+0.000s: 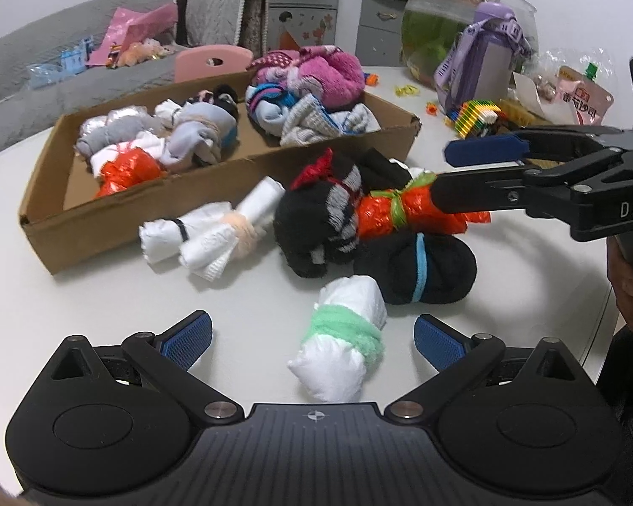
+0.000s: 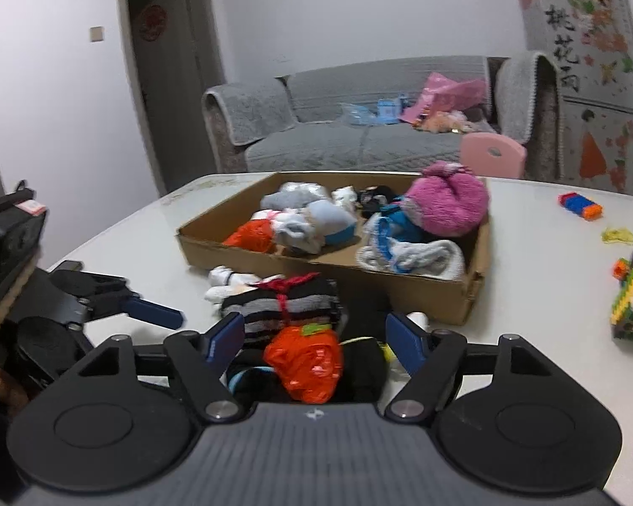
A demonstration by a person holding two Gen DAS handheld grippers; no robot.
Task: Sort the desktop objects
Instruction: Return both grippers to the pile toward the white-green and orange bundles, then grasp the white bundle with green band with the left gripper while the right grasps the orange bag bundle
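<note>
A white sock bundle with a green band point(image 1: 342, 345) lies on the white table between the wide-apart fingers of my left gripper point(image 1: 314, 339), which is open and not touching it. My right gripper point(image 2: 316, 333) is open around an orange plastic-wrapped bundle point(image 2: 304, 362); its pads stand clear of it. The left wrist view shows that right gripper point(image 1: 455, 173) coming in from the right over the orange bundle point(image 1: 384, 211). Beside it lie a black-and-grey striped bundle with a red tie point(image 1: 320, 219), a black bundle with a blue band point(image 1: 417, 265) and white bundles point(image 1: 206, 236).
A shallow cardboard box point(image 1: 232, 177) with two compartments full of sock bundles stands behind the pile. A glass bowl point(image 1: 443, 29), purple bottle point(image 1: 485, 63), toy blocks point(image 1: 481, 116) and a snack pouch point(image 1: 582, 101) crowd the far right. A person's hand point(image 1: 628, 286) holds the right gripper.
</note>
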